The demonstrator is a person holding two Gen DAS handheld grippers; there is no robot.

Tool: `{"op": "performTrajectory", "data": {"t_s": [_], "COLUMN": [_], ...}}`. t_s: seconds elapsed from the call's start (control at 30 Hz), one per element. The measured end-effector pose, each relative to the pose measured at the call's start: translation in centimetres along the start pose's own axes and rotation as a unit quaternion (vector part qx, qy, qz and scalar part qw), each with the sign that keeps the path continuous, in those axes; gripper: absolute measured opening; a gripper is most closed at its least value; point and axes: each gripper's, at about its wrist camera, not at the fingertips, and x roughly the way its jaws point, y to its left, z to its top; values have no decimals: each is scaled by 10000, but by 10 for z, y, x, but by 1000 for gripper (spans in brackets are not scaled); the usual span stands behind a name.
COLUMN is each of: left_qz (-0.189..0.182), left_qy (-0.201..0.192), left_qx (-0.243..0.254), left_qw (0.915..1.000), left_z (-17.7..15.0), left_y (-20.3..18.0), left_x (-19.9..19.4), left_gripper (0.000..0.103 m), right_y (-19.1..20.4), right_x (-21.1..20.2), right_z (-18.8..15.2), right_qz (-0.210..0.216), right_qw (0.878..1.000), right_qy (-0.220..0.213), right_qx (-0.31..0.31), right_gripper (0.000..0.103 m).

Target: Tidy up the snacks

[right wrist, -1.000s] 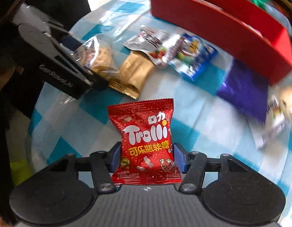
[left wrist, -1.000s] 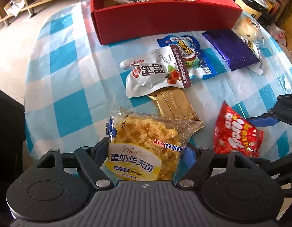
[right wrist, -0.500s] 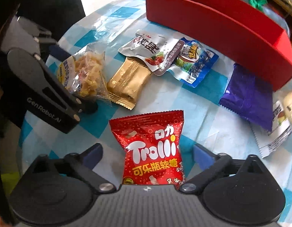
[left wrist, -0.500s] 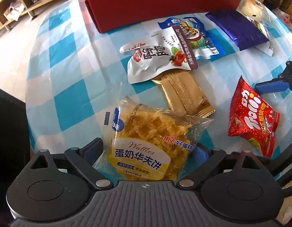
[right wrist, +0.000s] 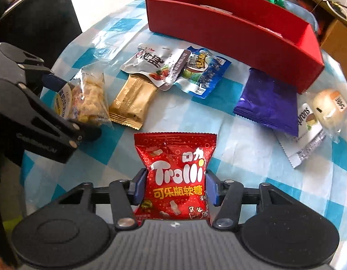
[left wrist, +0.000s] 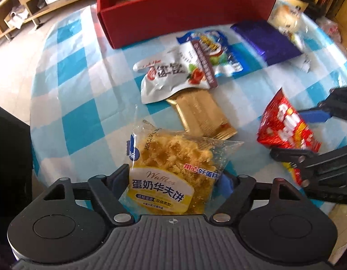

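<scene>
A clear waffle packet with a yellow label lies between the pads of my left gripper, whose jaws are closing and press its sides. In the right wrist view the left gripper holds that packet at the table's left. My right gripper is closing on a red Trolli gummy bag, pads against both edges. The left wrist view shows that bag in the right gripper. A red open box stands at the back with some packets inside.
On the blue-checked tablecloth lie a gold packet, a white pouch, a blue packet and a purple packet. A wrapped bun and a white wrapper lie at the right. A black chair stands left.
Half a second ago both grippers stood wide open around their packets; now both have closed back onto them. The hands have barely shifted.
</scene>
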Motion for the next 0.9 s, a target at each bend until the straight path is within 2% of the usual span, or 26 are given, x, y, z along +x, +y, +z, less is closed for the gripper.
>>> {"op": "performTrajectory", "data": {"t_s": [0.23,0.5,0.9], "left_qz": [-137,-101,-180], "left_qy": [-129,-342,-476], "left_qx": [-188,-209,-314], "left_qw": [9996,9991,9982], "left_z": [-2,5,10], "left_y": [-5,-13,-21], "left_x": [-11,-21,-24], "left_gripper": [79,74,68], "right_y": [-7,-13,-19], "right_x": [-22,-30,-40], "right_z": [-3,-4,-6], "right_qz": [22,-198,-197], "right_qw": [9988,9976,9957], "right_qy": [-338,-476,-667], "right_qx": [361,470,606], "right_gripper": [48,48,48]}}
